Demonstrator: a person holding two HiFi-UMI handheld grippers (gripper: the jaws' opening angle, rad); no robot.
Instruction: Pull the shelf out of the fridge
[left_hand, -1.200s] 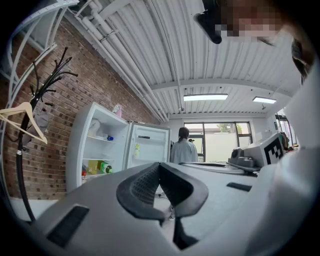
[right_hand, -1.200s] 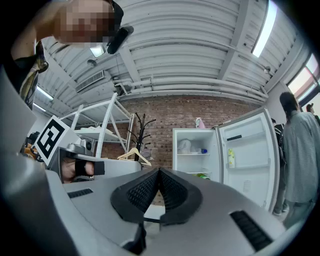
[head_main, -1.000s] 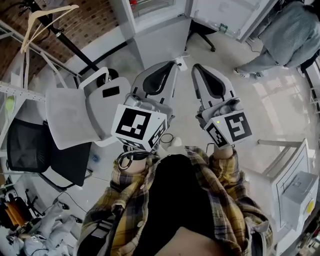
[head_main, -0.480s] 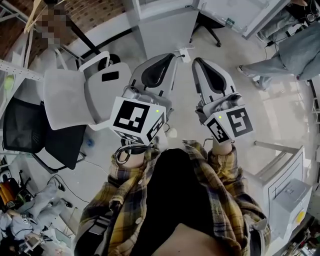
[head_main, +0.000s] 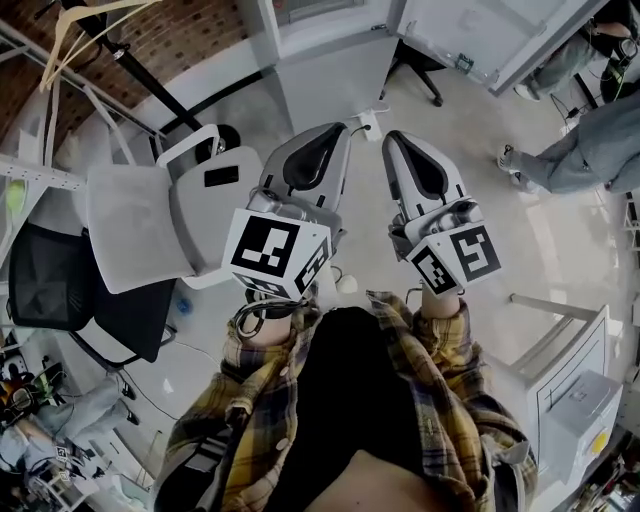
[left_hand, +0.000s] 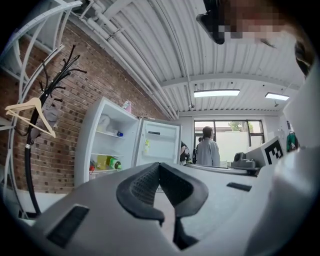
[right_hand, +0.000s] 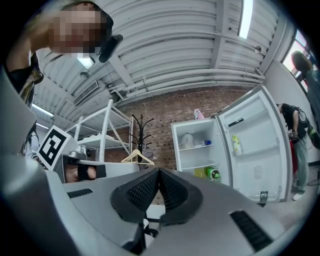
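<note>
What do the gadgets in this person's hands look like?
Two pale grey, beak-shaped tongs, the left tongs and right tongs, with black ribbed pads inside. Each carries a white cube with black square markers. The sleeves are yellow plaid; a black cable loops by the left wrist.

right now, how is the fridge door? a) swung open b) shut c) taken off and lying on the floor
a: in the right gripper view the fridge has its door swung wide open, so the inside shows.
</note>
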